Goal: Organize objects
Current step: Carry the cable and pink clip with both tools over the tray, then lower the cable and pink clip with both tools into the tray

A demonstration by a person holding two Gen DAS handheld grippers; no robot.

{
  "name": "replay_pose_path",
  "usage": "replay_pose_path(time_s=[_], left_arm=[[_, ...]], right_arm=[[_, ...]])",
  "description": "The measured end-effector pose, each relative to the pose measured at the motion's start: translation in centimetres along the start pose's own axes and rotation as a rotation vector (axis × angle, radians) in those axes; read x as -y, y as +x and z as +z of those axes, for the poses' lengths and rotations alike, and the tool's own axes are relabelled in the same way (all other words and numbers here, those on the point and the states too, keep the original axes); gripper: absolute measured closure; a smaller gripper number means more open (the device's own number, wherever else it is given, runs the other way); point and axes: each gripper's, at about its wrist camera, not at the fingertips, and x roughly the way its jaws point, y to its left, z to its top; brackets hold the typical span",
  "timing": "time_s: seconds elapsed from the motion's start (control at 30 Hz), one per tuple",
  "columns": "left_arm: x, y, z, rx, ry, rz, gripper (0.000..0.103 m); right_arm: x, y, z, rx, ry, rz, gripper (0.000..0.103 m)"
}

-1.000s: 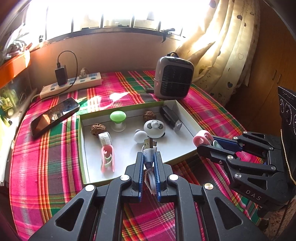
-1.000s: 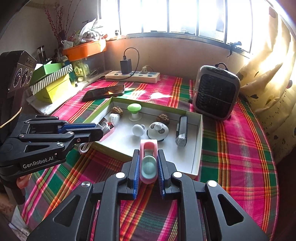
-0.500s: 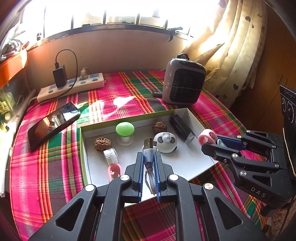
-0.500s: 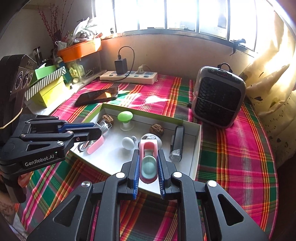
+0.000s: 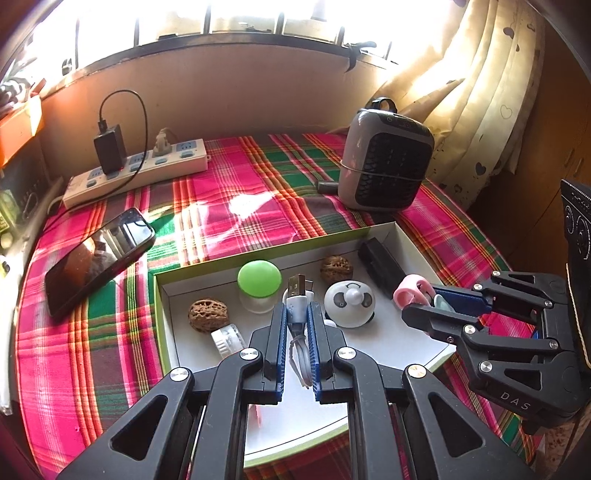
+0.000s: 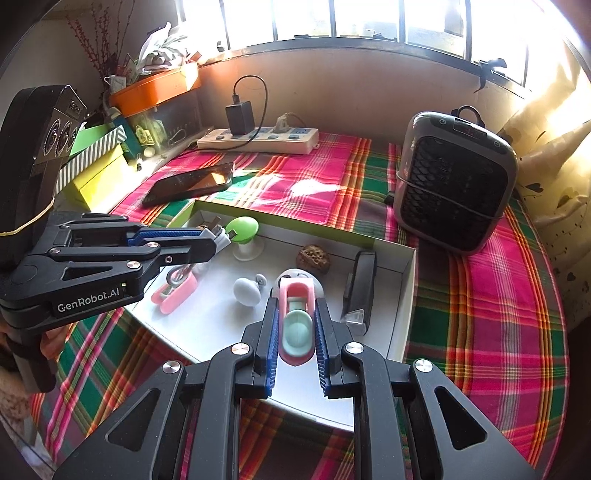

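The plaid-clothed table carries a tray, phone, power strip and heater.

Sun floods through a barred window above a tan wall, washing the panes out so whatever lies outside cannot be told. A cream curtain with dark hearts hangs at the right. A plaid cloth covers the table, sunlit in patches. Wooden panelling, perhaps a cupboard, stands beyond the curtain.

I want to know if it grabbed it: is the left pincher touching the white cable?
Touching. In the left wrist view, the left gripper has its blue pads pressed against both sides of the white USB cable.
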Motion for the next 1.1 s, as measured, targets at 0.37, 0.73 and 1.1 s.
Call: replay_pose_path(time_s=[0.37, 0.73, 1.1], left_arm=[[0.0, 2.6, 1.0, -0.041, 0.012, -0.007, 0.093], [0.4, 4.6, 1.7, -0.067, 0.02, -0.002, 0.093], [0.5, 5.8, 1.9, -0.091, 0.028, 0.009, 0.093]], right_arm=[[0.0, 1.3, -0.6, -0.036, -0.014, 0.022, 0.085], [0.2, 2.1, -0.7, -0.065, -0.027, 0.027, 0.085], [0.3, 2.8, -0.8, -0.09, -0.031, 0.025, 0.085]])
